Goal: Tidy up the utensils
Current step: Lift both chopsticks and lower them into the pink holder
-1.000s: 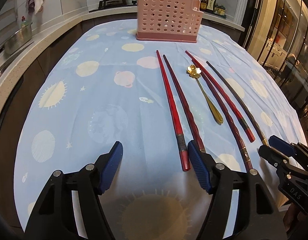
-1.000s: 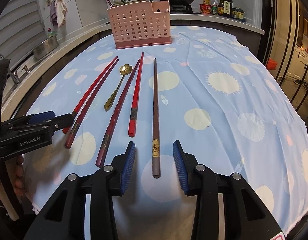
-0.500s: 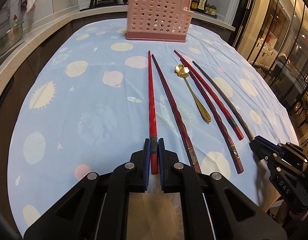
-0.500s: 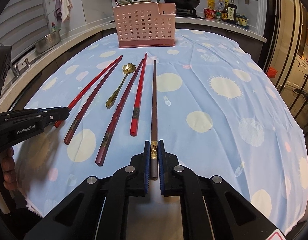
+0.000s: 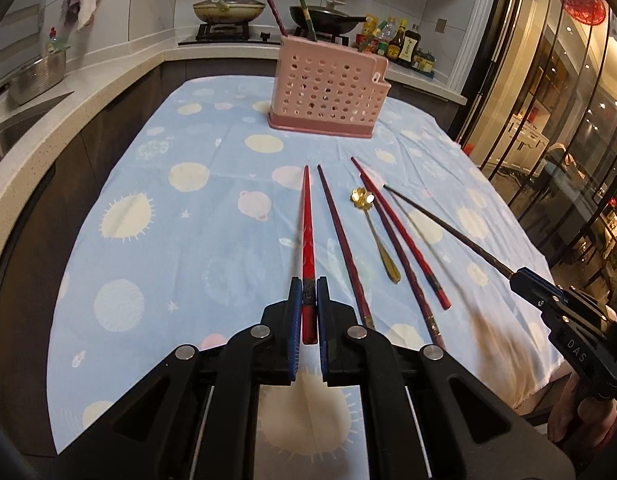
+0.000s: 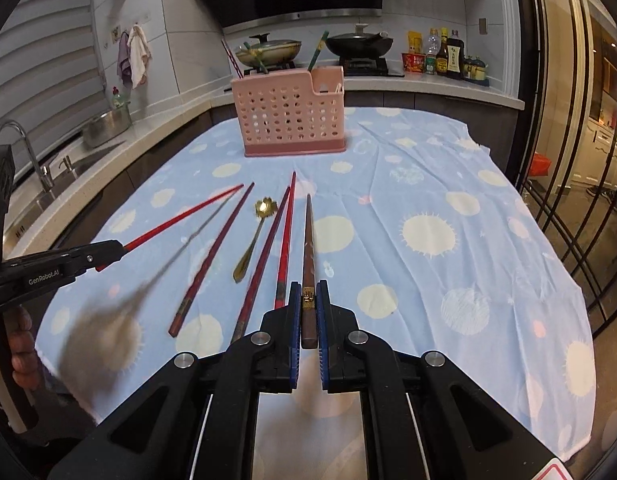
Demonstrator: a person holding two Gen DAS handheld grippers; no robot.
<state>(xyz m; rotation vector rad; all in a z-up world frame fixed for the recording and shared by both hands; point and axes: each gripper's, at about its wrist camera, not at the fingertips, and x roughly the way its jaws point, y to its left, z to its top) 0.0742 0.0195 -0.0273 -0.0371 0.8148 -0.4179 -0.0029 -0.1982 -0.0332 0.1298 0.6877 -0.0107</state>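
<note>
Both grippers are clamped: your left gripper (image 5: 309,300) pinches the red chopstick (image 5: 307,224) near its thick end, and your right gripper (image 6: 308,300) squeezes the brown chopstick (image 6: 308,240) just behind its gold band. Each stick points ahead toward the pink perforated utensil holder (image 5: 328,94), which stands upright at the far end of the blue tablecloth (image 5: 180,216) with a few utensils poking out of its top. Between your two sticks, flat on the cloth, lie a dark red chopstick (image 5: 342,244), a gold flower-headed spoon (image 5: 378,240), and two more red chopsticks (image 5: 404,236) side by side.
</note>
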